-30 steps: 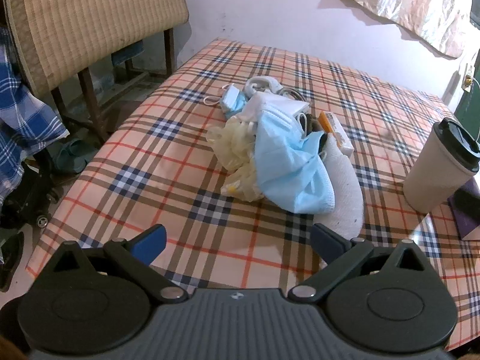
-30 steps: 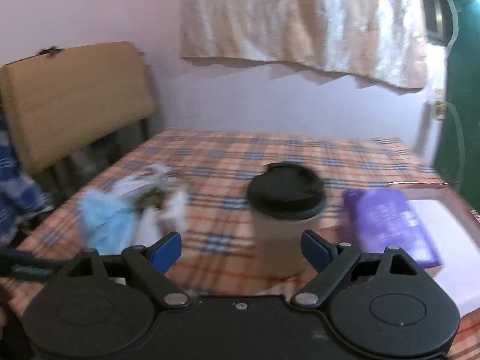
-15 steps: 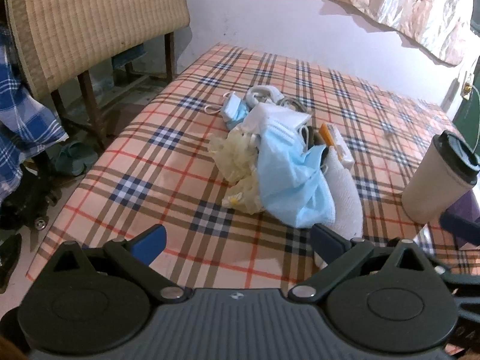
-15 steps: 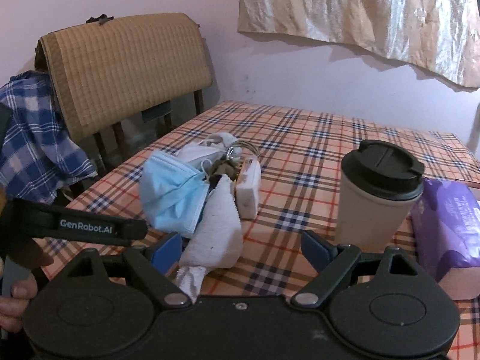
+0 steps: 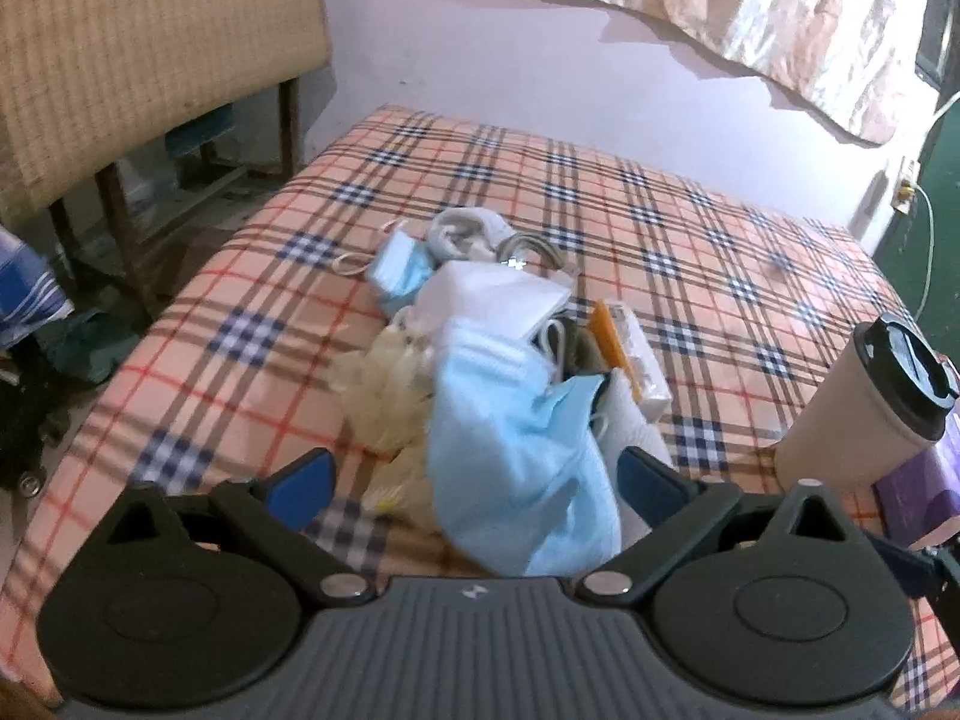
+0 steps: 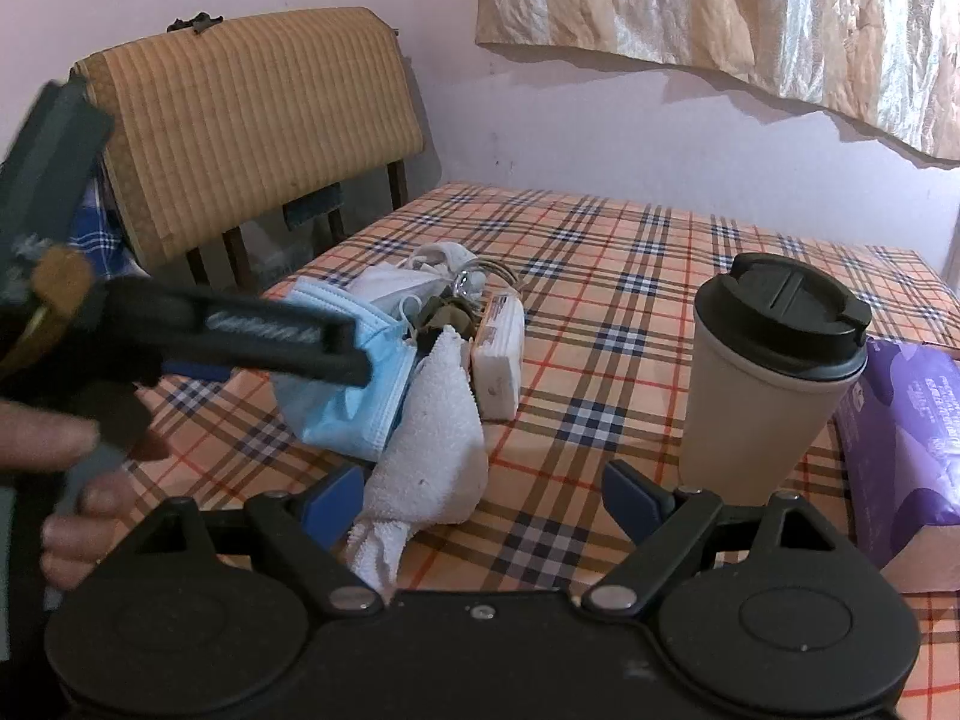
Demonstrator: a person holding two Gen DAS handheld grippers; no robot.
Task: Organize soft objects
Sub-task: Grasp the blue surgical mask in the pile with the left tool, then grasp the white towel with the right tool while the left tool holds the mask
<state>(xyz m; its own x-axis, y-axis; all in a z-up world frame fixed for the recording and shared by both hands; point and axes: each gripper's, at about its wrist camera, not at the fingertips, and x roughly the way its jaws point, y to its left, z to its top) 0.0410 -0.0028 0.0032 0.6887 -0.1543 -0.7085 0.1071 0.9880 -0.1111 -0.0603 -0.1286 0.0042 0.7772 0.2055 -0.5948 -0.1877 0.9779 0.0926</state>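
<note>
A heap of soft things lies on the plaid table: a light blue face mask on top, a white mask, yellowish plastic gloves, a white towel and a grey cloth. The blue mask also shows in the right wrist view. My left gripper is open, its jaws on either side of the blue mask's near end. My right gripper is open and empty, the towel's end beside its left finger.
A beige cup with a black lid stands right of the heap; it also shows in the left wrist view. A purple tissue pack lies at the right. A small white box rests against the heap. A woven chair stands beyond the table's left edge.
My left gripper has moved forward to the heap, so the blue mask now lies between its jaws. My right gripper has swung left and closer to the towel.
</note>
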